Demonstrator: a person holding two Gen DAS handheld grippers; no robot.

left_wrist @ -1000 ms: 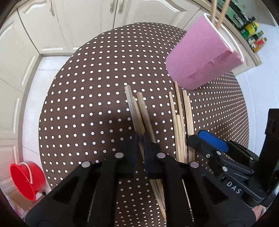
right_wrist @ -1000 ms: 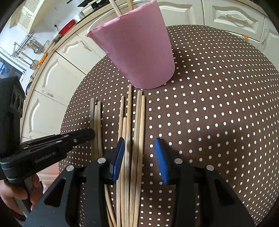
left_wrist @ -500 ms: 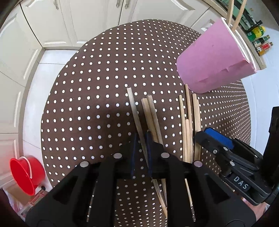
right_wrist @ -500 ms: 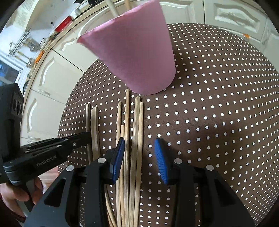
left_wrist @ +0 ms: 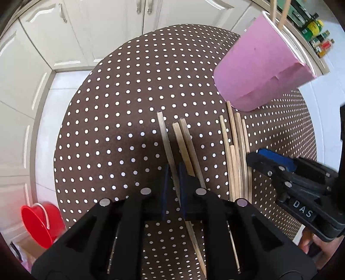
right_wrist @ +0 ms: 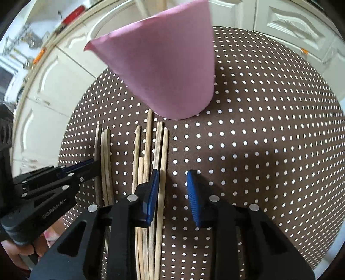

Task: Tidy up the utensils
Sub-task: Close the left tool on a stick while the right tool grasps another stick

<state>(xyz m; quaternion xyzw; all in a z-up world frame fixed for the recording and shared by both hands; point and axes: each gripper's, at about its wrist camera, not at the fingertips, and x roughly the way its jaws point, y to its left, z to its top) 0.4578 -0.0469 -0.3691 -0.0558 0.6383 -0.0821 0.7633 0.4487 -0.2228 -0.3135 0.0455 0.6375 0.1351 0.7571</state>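
Observation:
Several wooden chopsticks lie side by side on the round table [left_wrist: 118,107] under a brown dotted cloth. My left gripper [left_wrist: 174,183] is shut on the leftmost chopstick [left_wrist: 165,133], its jaws squeezing in; two more chopsticks [left_wrist: 185,140] lie just right of it. My right gripper [right_wrist: 172,191] is closing, still open, over the right edge of the larger bundle [right_wrist: 148,140]. One chopstick [right_wrist: 162,172] stands between its jaws, against the left blue pad [right_wrist: 153,189]. The pink cup [right_wrist: 168,71] beyond holds upright chopsticks [left_wrist: 273,8]. Each view shows the other gripper's tip [left_wrist: 269,159], [right_wrist: 90,165].
A red bucket [left_wrist: 41,224] stands on the floor at the lower left. White cabinet doors [left_wrist: 107,25] surround the table. Bottles [left_wrist: 319,38] sit on a shelf behind the pink cup [left_wrist: 258,71]. A person's hand [right_wrist: 19,256] holds the left tool.
The left gripper's chopstick has swung apart from its two neighbours. The right gripper has shifted right across the bundle and narrowed, from straddling several chopsticks to one. The cup looks nearer.

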